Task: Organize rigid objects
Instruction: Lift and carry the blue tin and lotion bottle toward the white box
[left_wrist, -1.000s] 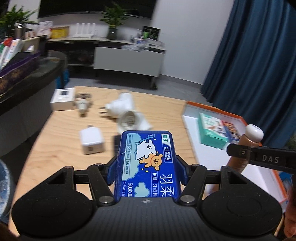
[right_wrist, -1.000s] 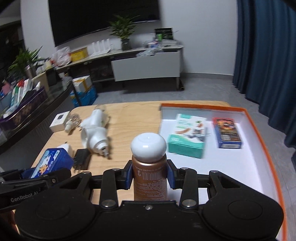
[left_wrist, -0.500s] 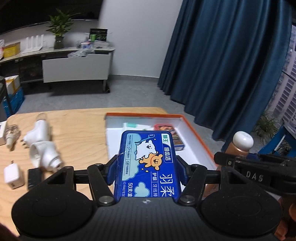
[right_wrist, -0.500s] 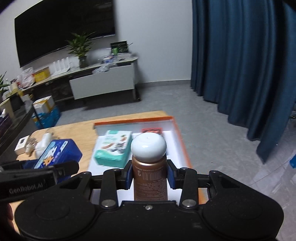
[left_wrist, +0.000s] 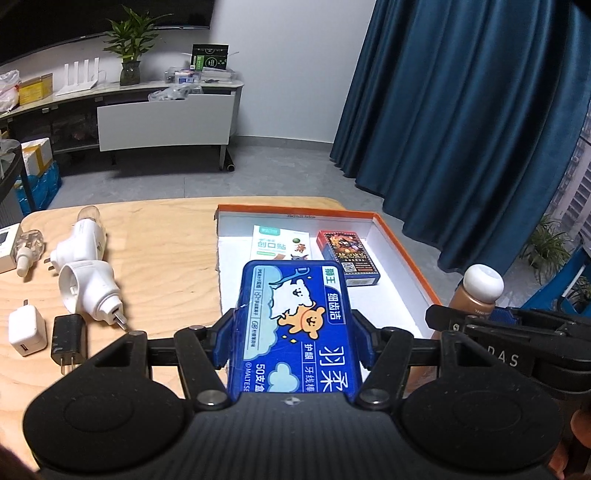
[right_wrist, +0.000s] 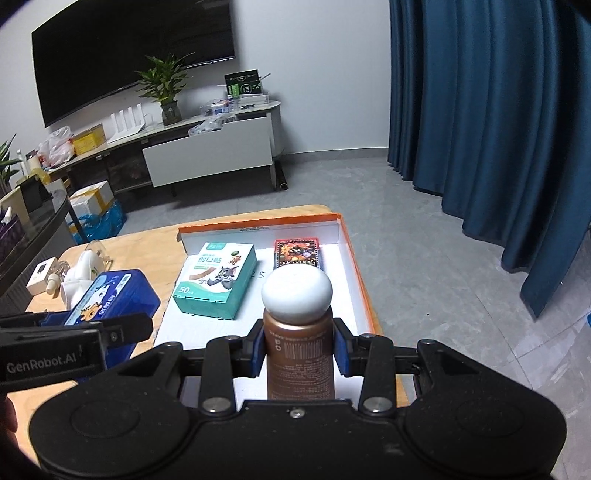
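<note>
We hold a pair of tongs in each hand above the near part of a wooden bench (left_wrist: 159, 236). Our left tongs (left_wrist: 293, 334) are clenched on a blue floss-pick box (left_wrist: 295, 328), its printed face turned up towards the camera and its far end poking out past the blue pads on either side. Our right tongs (right_wrist: 298, 349) are clenched on a brown bottle (right_wrist: 300, 363) with a rounded white cap (right_wrist: 296, 293), held upright between the pads.

Both held things hang over or just before a shallow white tray with an orange rim (right_wrist: 354, 258) that lies on the right part of the bench. In the tray lie a teal bandage box (right_wrist: 216, 282) on the left and a dark card box (right_wrist: 298, 254) just beside it on the right; the two are apart, not touching. In the right wrist view the blue box sits to the left of the tray's near corner, and in the left wrist view the bottle shows at the tray's right edge.

On the bare wood left of the tray lie two white plug adapters (left_wrist: 88, 291), a small white charger cube (left_wrist: 27, 328), a black charger (left_wrist: 68, 338) and a small clear bottle (left_wrist: 27, 245), all well apart from the tray.
</note>
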